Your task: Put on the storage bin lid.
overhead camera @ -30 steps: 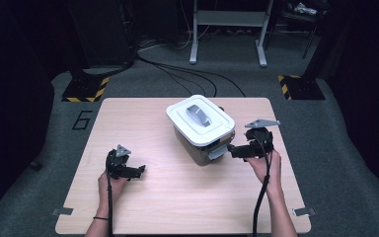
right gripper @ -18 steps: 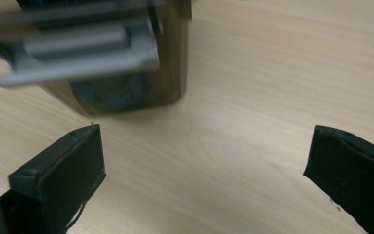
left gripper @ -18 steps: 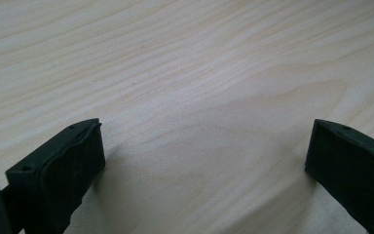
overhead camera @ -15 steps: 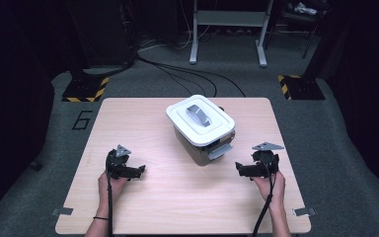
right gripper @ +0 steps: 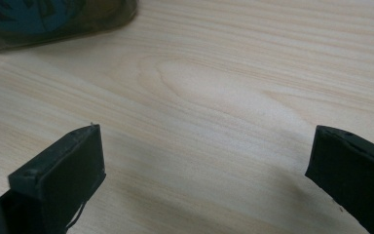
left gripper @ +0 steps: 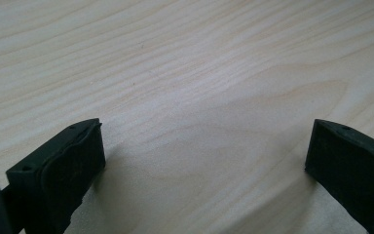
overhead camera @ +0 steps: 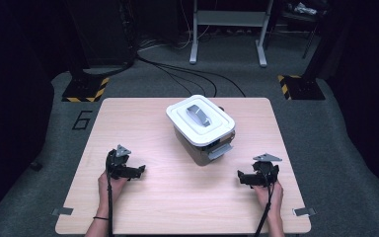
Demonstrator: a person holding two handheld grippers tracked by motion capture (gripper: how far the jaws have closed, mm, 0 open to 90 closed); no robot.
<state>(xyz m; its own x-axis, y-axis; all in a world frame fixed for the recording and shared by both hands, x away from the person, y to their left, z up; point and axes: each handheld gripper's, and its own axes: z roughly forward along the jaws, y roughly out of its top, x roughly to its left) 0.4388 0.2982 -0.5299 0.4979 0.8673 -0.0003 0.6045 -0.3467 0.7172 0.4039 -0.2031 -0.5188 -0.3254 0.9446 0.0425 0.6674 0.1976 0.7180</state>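
Note:
A storage box with a white lid and grey handle sits at the middle of the wooden table; a grey latch flap hangs open on its near side. My left gripper rests low over the table at the left front, open, with bare wood between its jaws. At the right front my right gripper is open too, nothing between its jaws. The box's lower wall shows at the top left of the right gripper view.
The table's front corners carry tape tabs. Beyond the table lie grey floor, cables, yellow-black striped bases and a metal stand. Bare wood lies between both grippers.
My right gripper has drawn back from the box's latch toward the front right of the table. The left gripper has stayed where it was.

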